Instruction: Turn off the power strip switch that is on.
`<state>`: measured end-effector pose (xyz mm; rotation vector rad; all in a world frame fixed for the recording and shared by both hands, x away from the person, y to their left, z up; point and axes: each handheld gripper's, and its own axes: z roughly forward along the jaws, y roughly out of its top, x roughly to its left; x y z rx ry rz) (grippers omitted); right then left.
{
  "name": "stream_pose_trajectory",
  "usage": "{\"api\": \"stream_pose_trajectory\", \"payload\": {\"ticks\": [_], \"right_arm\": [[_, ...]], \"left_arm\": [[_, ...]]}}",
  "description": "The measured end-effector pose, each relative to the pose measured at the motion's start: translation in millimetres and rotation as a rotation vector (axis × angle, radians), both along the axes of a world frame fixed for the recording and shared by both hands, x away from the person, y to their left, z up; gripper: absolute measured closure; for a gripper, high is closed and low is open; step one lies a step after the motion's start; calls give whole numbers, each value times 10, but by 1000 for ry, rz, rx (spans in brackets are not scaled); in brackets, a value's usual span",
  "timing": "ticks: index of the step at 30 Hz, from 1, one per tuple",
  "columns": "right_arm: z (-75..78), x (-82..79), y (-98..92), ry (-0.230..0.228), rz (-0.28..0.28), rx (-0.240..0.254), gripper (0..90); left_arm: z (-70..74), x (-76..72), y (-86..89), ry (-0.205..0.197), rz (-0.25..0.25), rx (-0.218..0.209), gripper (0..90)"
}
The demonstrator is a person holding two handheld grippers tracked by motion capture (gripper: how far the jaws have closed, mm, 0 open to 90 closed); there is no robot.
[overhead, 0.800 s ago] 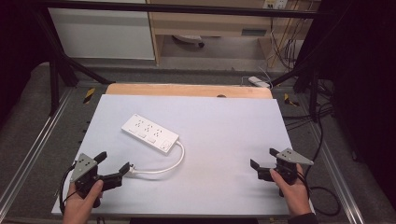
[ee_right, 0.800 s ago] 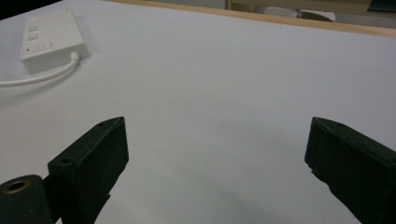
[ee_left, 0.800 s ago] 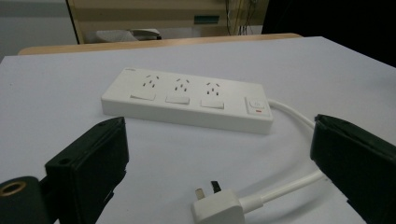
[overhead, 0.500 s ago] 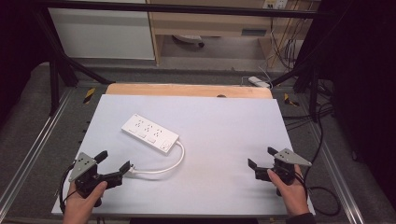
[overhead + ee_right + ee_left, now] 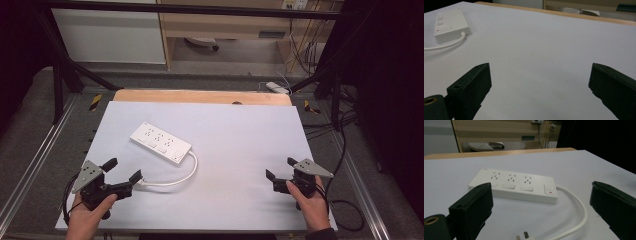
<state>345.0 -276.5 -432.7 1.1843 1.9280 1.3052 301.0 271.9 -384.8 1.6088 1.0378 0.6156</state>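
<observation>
Between spread tongs (image 5: pixel 539 220) — power strip (image 5: pixel 514 187)

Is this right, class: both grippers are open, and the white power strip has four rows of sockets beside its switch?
Not quite. The power strip has three rows of sockets beside its switch, not four, as the left gripper view shows. The rest holds: the left gripper and right gripper are both open.

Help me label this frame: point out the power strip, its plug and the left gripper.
power strip (image 5: pixel 161 143), high view, middle of its top face.
plug (image 5: pixel 522 235), left gripper view, on its prongs.
left gripper (image 5: pixel 122 170), high view, midway between its fingertips.
</observation>
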Motion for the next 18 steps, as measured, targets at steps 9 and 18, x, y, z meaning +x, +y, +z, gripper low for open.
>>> {"api": "stream_pose_trajectory", "payload": {"ticks": [9,18], "right_arm": [[-2,6,-2,6,-8,5,41],[-4,8,2,11,-12,4,38]], "left_arm": [[130,50,-38,-4,-11,3,50],[289,139,-53,-8,-18,2,51]]}}
